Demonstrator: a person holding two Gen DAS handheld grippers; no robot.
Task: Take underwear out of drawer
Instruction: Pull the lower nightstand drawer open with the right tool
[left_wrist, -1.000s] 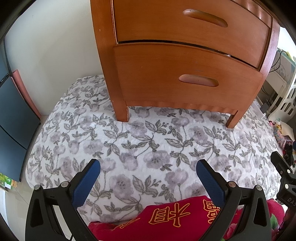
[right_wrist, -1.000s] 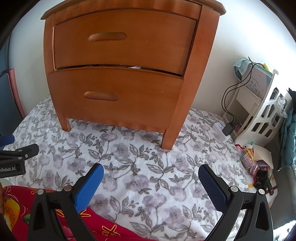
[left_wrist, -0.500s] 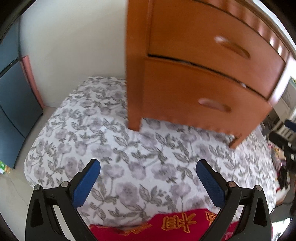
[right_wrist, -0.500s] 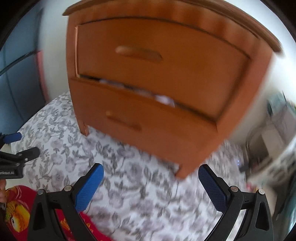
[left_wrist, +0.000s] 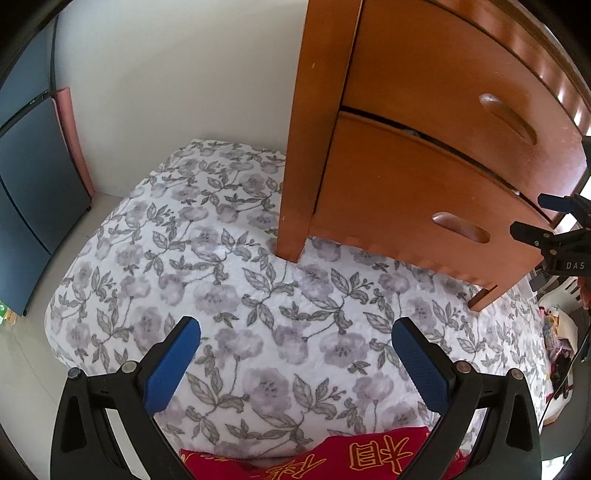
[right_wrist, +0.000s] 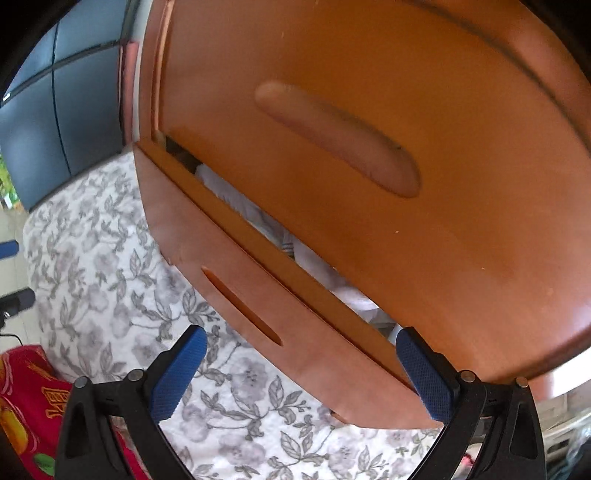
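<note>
Right wrist view: the right gripper (right_wrist: 297, 369), fingers spread wide and empty, hangs close before the lower drawer (right_wrist: 280, 325), which stands slightly ajar with pale underwear (right_wrist: 258, 218) in the gap. The left gripper (left_wrist: 295, 363), equally wide and empty, hovers over the floral bedspread (left_wrist: 207, 266).

Ahead of the right tool (right_wrist: 297, 373), the lower drawer (right_wrist: 258, 317) stands slightly out, leaving a narrow slot with white cloth (right_wrist: 258, 218) showing; the upper drawer front (right_wrist: 369, 184) overhangs at twelve o'clock. Open bedspread (left_wrist: 240, 295) lies before the left tool (left_wrist: 295, 363).
</note>
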